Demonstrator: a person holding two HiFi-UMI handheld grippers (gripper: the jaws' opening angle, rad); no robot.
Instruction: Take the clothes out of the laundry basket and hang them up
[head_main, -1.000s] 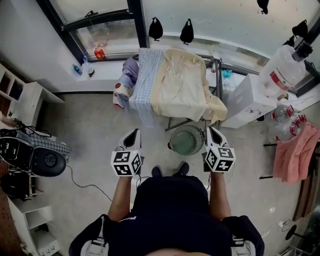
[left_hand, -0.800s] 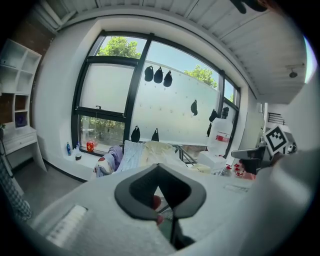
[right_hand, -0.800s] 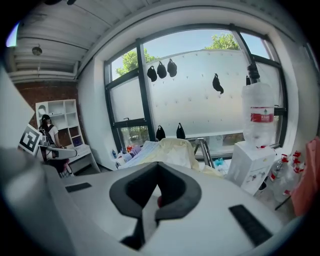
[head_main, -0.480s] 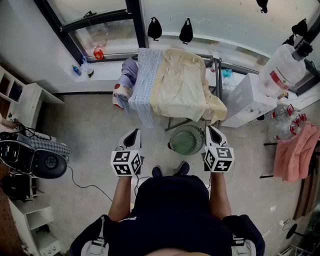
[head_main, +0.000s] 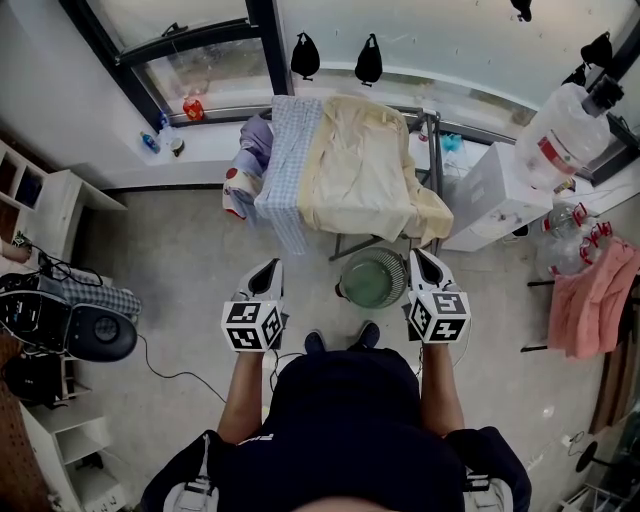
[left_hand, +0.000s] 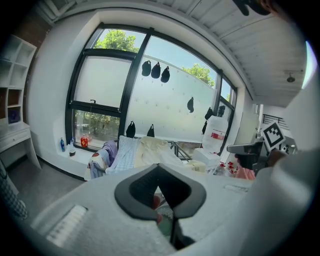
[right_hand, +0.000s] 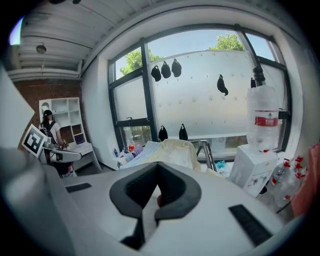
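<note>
Ahead, cream garment drapes far-to-near over rack; green basket sits between closed, empty left gripper and right gripper.

My head camera looks steeply down from behind and above the drying rack. The cameras on my left gripper and right gripper sit lower, well back, facing the rack and window; all three views share the rack.
</note>
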